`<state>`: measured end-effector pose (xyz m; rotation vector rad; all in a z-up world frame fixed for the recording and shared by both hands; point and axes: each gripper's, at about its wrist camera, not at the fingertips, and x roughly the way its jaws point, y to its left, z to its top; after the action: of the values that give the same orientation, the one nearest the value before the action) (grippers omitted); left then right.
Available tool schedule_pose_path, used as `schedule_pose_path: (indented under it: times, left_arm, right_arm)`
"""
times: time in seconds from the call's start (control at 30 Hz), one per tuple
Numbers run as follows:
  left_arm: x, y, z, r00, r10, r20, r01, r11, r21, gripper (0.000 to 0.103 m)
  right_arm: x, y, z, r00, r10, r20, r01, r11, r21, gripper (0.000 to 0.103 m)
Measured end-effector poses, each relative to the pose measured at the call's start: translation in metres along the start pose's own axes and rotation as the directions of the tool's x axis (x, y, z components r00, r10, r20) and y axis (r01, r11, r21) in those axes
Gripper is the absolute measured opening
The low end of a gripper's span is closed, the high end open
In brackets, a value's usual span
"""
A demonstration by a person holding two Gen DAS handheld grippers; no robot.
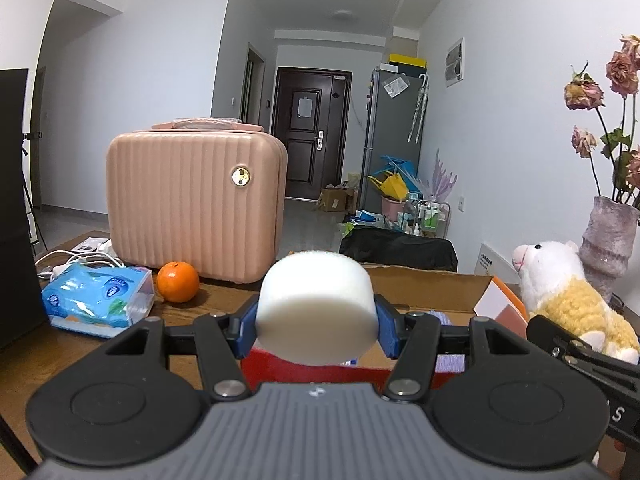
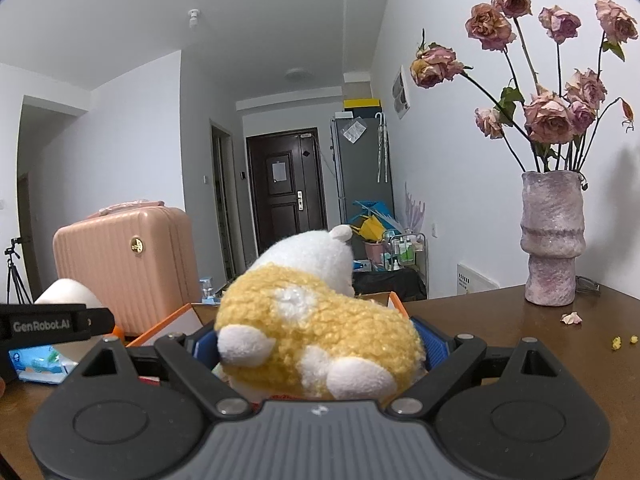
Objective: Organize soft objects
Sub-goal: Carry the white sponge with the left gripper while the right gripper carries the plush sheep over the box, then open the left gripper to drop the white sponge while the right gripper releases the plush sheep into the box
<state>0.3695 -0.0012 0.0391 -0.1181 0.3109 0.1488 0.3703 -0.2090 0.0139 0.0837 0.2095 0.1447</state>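
The left gripper point(image 1: 316, 326) is clamped on a white sponge point(image 1: 316, 304), held above the open box point(image 1: 432, 288). The right gripper point(image 2: 316, 350) squeezes the plush point(image 2: 316, 328) round its body. Both look light and squashy; a mid-body hold likely suits them.

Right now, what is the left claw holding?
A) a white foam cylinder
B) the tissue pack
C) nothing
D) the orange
A: the left claw has its blue pads pressed on either side of a white foam cylinder, while the orange sits on the table.
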Motion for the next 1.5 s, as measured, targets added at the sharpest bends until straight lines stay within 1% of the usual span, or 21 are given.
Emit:
schedule_pose_path:
  times: [0.33,0.63,0.97,1.27,1.4,1.5]
  left_arm:
    - [0.028,-0.003,0.010,1.000,-0.010,0.006,0.010,1.000,-0.008,0.058]
    - [0.059,-0.004,0.020,1.000,-0.009,0.005,0.009,1.000,-0.009,0.058]
    - [0.093,-0.003,0.025,1.000,-0.004,-0.016,0.004,1.000,0.008,0.058]
    - [0.122,-0.003,0.026,0.999,0.000,-0.049,0.002,1.000,0.031,0.058]
    - [0.132,-0.005,0.021,0.996,0.019,-0.089,-0.014,0.998,0.053,0.058]
    - [0.135,-0.004,0.018,0.994,0.022,-0.103,-0.016,0.998,0.058,0.058]
  right_arm:
    - [0.031,0.003,0.006,1.000,-0.004,-0.023,0.004,1.000,-0.019,0.093]
    - [0.063,0.002,0.016,0.998,-0.007,-0.062,0.005,0.999,-0.032,0.093]
    - [0.101,0.006,0.030,0.993,-0.003,-0.122,-0.003,0.999,-0.049,0.093]
    - [0.135,0.015,0.033,0.983,-0.027,-0.180,0.009,0.995,-0.101,0.093]
    - [0.145,0.018,0.031,0.979,-0.031,-0.200,0.006,0.992,-0.125,0.093]
    - [0.149,0.020,0.028,0.976,-0.037,-0.213,0.007,0.990,-0.140,0.093]
